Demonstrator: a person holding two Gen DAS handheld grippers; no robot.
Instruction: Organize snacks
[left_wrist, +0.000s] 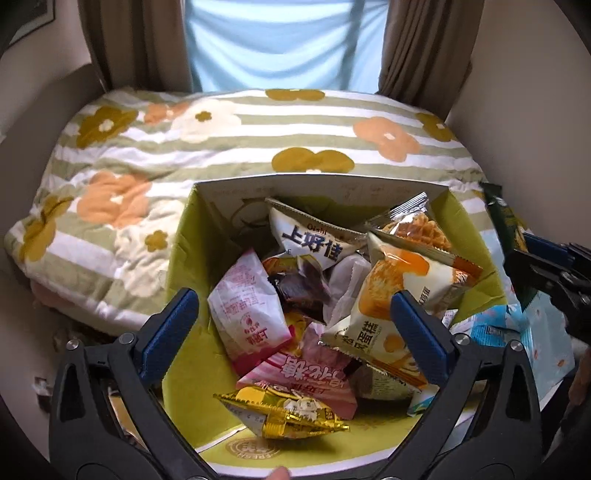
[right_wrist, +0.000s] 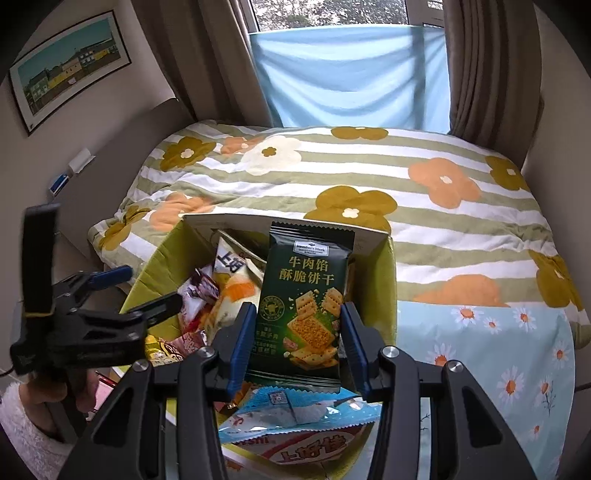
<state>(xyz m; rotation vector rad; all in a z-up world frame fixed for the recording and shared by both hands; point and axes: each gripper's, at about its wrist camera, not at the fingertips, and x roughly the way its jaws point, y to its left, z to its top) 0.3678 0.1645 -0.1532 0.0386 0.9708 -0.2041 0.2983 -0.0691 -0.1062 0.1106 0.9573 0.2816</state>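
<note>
Flowered quilt (right_wrist: 424, 206) lies behind the snack-crowded green box (left_wrist: 184, 236).

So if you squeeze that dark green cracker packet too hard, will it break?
Probably the crackers inside would. The dark green cracker packet stands upright, unbent, in the right gripper, so it seems fairly stiff and light. Its glossy wrapper looks slippery, so it might slide if the grip loosens over the box.

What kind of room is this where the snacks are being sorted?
Most likely a bedroom in a home. A flowered, striped quilt covers what looks like a bed, brown curtains hang beside a window, and a framed picture hangs on the wall. The snack box sits at the bed's edge.
</note>
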